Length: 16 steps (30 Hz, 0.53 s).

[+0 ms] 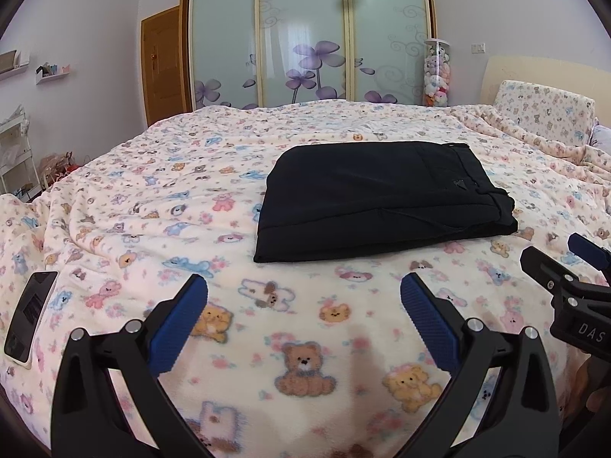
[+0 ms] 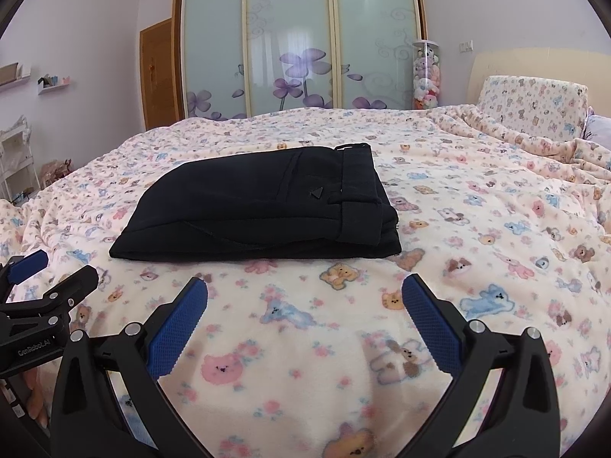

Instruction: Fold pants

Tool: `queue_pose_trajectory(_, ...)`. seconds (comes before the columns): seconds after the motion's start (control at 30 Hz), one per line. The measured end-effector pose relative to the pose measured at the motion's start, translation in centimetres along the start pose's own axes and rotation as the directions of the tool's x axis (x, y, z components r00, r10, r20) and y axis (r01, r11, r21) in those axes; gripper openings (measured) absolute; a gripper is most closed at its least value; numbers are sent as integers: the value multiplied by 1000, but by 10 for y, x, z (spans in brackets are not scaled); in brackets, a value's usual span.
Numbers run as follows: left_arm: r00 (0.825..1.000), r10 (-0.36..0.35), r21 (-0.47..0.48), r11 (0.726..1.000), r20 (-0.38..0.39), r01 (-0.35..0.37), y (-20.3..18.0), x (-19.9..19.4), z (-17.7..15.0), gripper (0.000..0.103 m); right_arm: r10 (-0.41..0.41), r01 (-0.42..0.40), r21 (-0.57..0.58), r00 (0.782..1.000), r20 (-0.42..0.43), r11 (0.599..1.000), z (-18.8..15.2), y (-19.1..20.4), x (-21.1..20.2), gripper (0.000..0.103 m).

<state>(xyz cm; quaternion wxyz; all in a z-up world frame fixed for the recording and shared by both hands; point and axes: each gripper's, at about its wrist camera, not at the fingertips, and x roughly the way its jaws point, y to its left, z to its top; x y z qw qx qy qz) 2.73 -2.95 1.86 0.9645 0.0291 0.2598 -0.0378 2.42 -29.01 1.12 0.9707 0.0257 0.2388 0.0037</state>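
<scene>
Bedroom; bear-print blanket [image 1: 152,198] on bed, sliding wardrobe at 12 o'clock.
Pants [image 1: 382,198]: black, folded into compact rectangle, waistband on top, 12 o'clock of both tools.
Left gripper [image 1: 303,297], right gripper [image 2: 304,297]: jaws apart, empty, clear of cloth.
Fold judged finished; if tidying, square loose edges lightly without lifting layers.

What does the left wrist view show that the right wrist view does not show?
Only the left wrist view shows a phone lying on the blanket at the far left, and the right gripper entering from the right edge.

Only the right wrist view shows the left gripper entering from the left edge, and the small triangular tag on the trousers clearly.

Both views show the folded black pants lying on the bear-print blanket, both grippers open and holding nothing, the sliding wardrobe doors and the clear tube of plush toys.
</scene>
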Motion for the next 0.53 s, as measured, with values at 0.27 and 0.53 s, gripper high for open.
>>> queue_pose_trajectory(0.27,1000,-8,6,1000,5,8,-1,-1,-2,101,1,-1,3,1000,-14,1000,0,-1,2,102)
queue_pose_trajectory(0.53,1000,-27,17,999,-6,27,-3,1,-1,101,1,-1,6,1000,-17,1000,-1,-1,3,102)
